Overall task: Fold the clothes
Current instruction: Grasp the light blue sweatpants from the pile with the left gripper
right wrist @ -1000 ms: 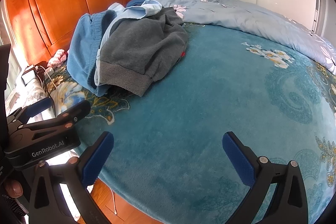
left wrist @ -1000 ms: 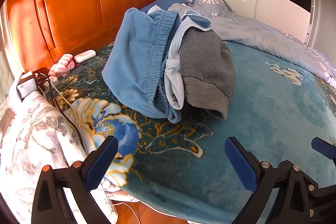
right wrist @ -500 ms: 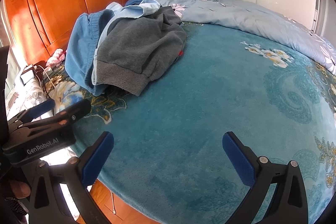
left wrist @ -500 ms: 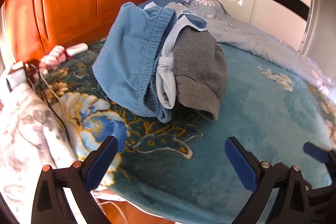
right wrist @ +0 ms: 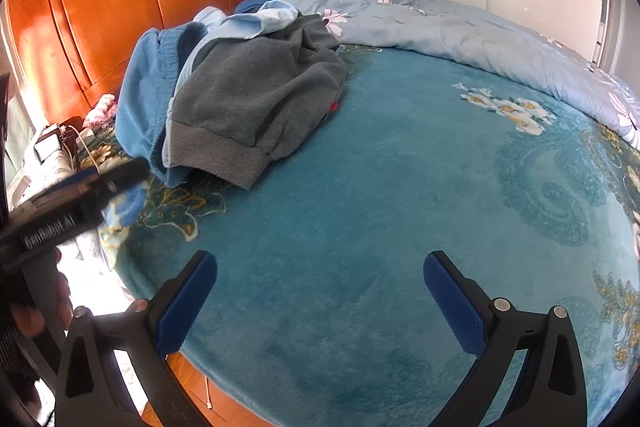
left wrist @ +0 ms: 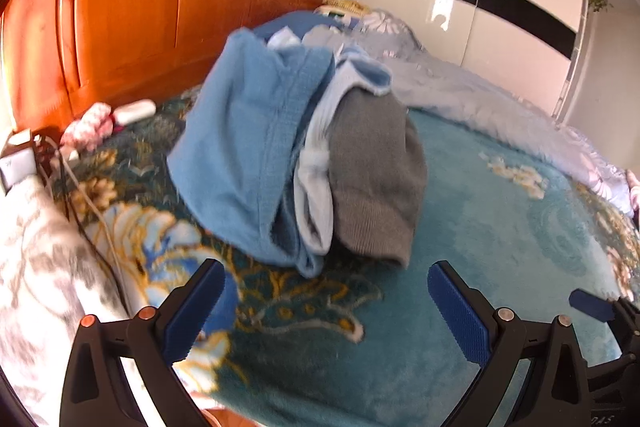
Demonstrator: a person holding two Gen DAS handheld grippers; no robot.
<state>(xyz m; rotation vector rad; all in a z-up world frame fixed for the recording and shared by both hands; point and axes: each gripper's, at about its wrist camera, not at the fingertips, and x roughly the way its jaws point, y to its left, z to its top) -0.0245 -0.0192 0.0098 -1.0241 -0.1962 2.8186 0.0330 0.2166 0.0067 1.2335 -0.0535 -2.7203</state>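
A heap of clothes lies on the teal floral bed blanket (right wrist: 380,195) near the wooden headboard. It holds a blue garment (left wrist: 248,147) (right wrist: 138,111), a pale blue piece (left wrist: 316,179) (right wrist: 256,21) and a grey sweater (left wrist: 376,167) (right wrist: 256,99) on top. My left gripper (left wrist: 324,311) is open and empty, a short way in front of the heap's near edge. My right gripper (right wrist: 320,303) is open and empty over bare blanket, to the right of the heap. The left gripper's body (right wrist: 68,199) shows at the left of the right wrist view.
An orange wooden headboard (left wrist: 160,19) stands behind the heap. A light blue flowered duvet (right wrist: 460,31) and pillows lie at the back right. At the left bed edge are cables, a charger (left wrist: 16,163), a pink item (left wrist: 90,127) and a patterned cloth (left wrist: 36,267). Wood floor lies below.
My left gripper has moved forward towards the heap, which now looks larger and blurred. The right gripper has edged slightly closer. Both stay open.
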